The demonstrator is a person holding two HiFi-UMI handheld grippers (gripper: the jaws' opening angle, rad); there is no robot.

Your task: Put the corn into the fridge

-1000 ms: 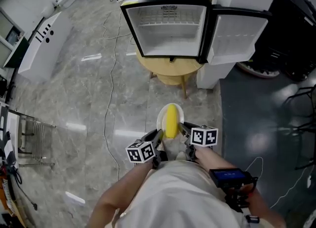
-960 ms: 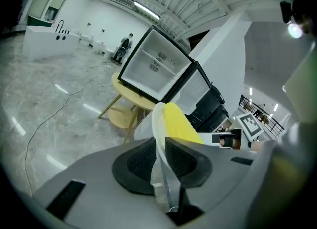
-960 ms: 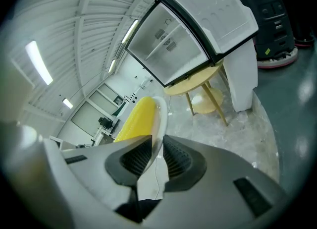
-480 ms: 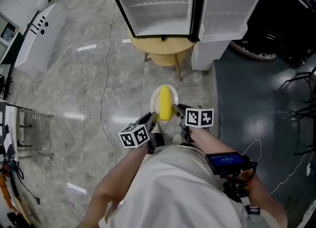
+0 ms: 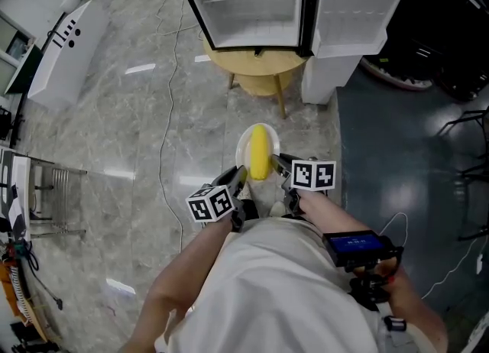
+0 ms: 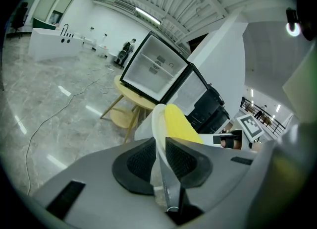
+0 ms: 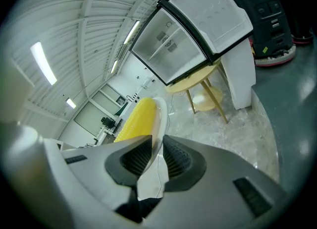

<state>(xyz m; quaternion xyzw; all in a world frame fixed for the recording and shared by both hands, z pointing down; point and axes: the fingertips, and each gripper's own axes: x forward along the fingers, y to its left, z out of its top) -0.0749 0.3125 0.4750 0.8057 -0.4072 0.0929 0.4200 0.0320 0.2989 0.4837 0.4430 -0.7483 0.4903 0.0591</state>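
1. We hold a plate between both grippers, out in front of the body and above the floor.
2. Left gripper: jaws nearly together, pads pinching the plate's left rim. Only the thin rim sits in the gap.
3. Right gripper: same setup, jaws clamped on the plate's right rim.
4. Corn lies lengthwise on the plate, between the two grip points. We can't tell whether it touches either jaw.
5. Fridge stands ahead on a round wooden table. Its door is swung open to the right and the white interior faces us.
6. Corn is well apart from the fridge, not in it yet.
7. A cable runs across the floor on the left, with a white counter beyond it.
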